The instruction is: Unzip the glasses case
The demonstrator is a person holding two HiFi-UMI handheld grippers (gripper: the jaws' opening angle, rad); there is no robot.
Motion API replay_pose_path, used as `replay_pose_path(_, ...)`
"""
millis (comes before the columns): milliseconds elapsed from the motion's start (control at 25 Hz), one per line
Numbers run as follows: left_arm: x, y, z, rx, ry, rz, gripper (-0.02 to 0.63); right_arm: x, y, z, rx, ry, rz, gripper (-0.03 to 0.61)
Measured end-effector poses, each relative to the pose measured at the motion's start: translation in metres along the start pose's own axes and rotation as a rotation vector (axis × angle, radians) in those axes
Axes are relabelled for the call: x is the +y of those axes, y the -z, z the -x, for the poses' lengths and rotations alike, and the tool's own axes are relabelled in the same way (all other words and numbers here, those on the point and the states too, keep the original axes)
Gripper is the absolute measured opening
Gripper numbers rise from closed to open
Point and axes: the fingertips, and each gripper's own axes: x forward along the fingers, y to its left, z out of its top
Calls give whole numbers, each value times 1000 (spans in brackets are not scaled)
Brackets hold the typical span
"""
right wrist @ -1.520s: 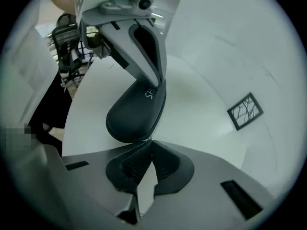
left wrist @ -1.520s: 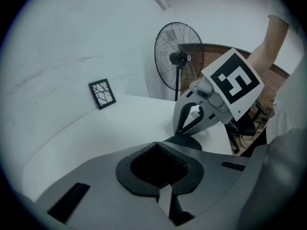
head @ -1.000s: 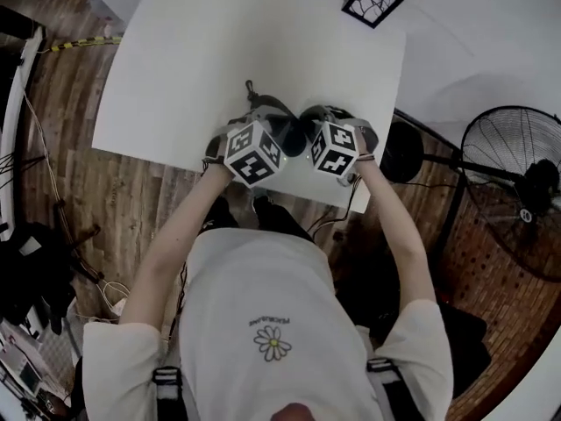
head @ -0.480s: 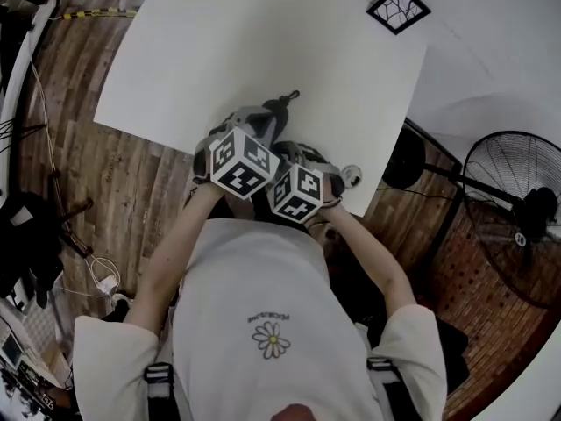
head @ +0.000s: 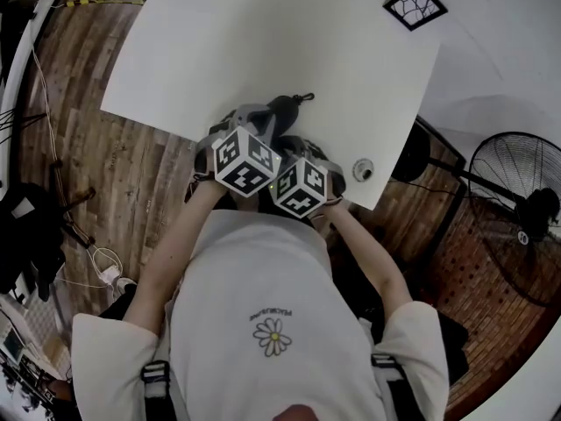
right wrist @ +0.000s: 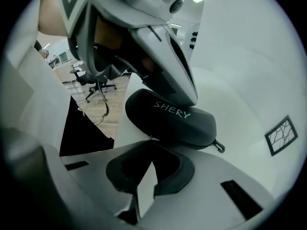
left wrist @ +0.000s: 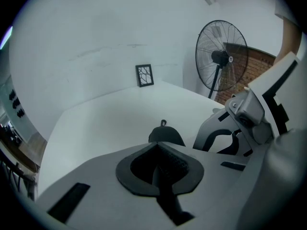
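The dark grey glasses case lies near the front edge of the white table, its small loop pointing right. It is printed SHERY on the lid, which looks closed. My left gripper is shut and its tip rests on top of the case; its marker cube hides the jaws from above. My right gripper is shut with its tips at the case's lower seam. Whether they pinch the zip tab cannot be told.
A framed black-and-white marker card lies at the table's far right corner. A small round knob sits at the near right corner. A standing fan is on the wooden floor to the right. The person's torso is close behind the grippers.
Both grippers have drawn toward the table's front edge, the right one tucking in below the left. The case has swung round, so its loop end now points right instead of up and left.
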Motion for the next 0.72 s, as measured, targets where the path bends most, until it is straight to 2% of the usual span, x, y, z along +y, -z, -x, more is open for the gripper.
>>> replay_pose_path(80,0,0,1,-5,-4,-17,13,-2,0,0,5,11,-15,8)
replay_pose_path(200,0,1,0,-18,6,1,13,-15,8,5,29,69,-19,8)
replay_pose_path(480,-1,0,-3,4,16,-27,12,-75,28,10,58,173,-49,8)
replay_pose_path(560,0,-1,-5,31,45,1,14,-97,34,15,52,239,-167,8)
replay_pose_path(640,7,0,-1,52,59,51,14,-120,45,22,34,339,-386,8)
replay_pose_path(720,16,-7,11,6,33,92,14,-126,55,27,-7,383,-610,8)
